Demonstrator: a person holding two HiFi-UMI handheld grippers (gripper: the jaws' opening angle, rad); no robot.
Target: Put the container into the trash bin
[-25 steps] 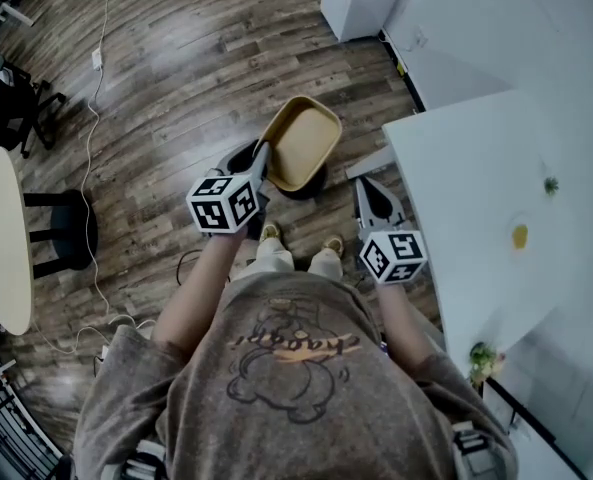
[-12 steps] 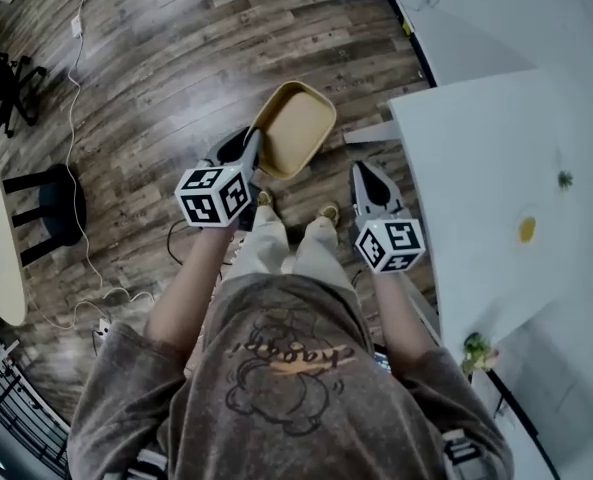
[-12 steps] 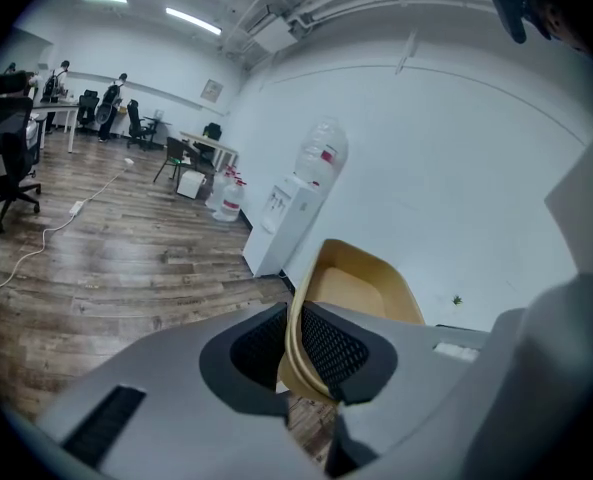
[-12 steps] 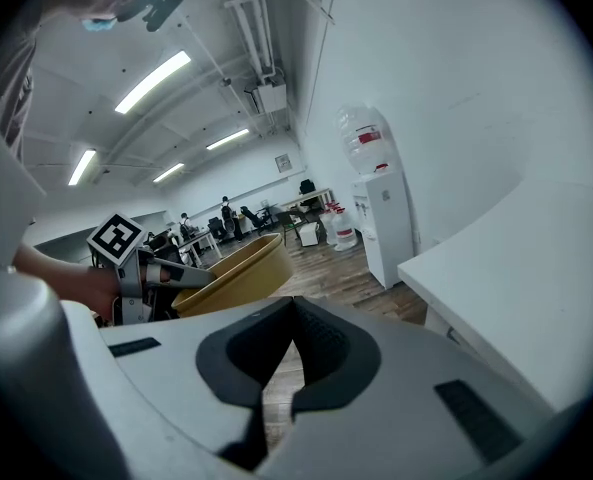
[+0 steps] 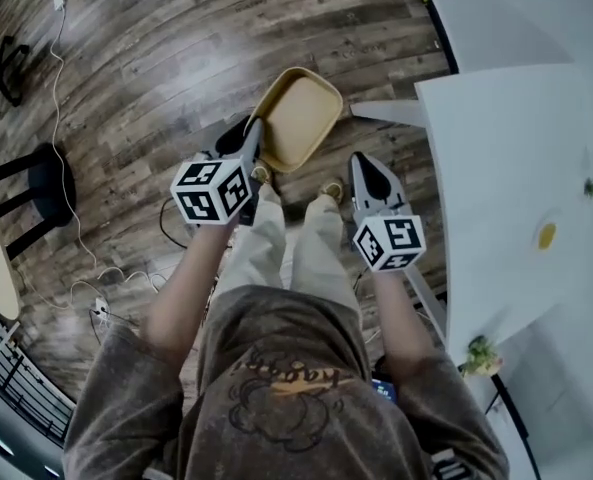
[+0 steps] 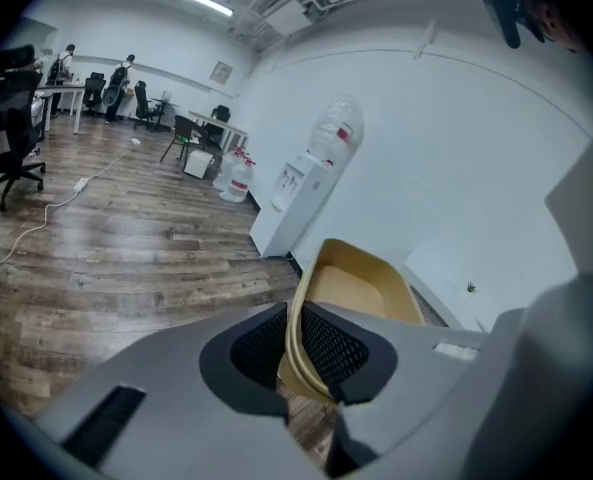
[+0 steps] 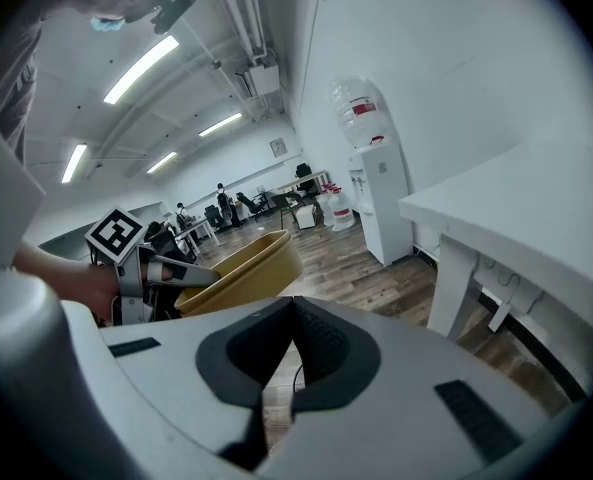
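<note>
My left gripper [image 5: 259, 130] is clamped on the near rim of the tan container [image 5: 298, 126]. In the left gripper view the two mesh pads sit close together with the thin wall pinched between them. The container is a shallow, empty tray. It hangs in the air in the upper middle of the head view, above the wood floor [image 5: 156, 58] and just ahead of my shoes. A dark round shape [image 5: 230, 136] peeks out at the tray's lower left, beside the gripper. It may be the trash bin, but too little of it shows for me to be sure.

My right gripper [image 5: 365, 164] sits right of centre, apart from the tray, with its jaws closed together on nothing. The white table [image 5: 516, 168] fills the right side of the head view.
</note>
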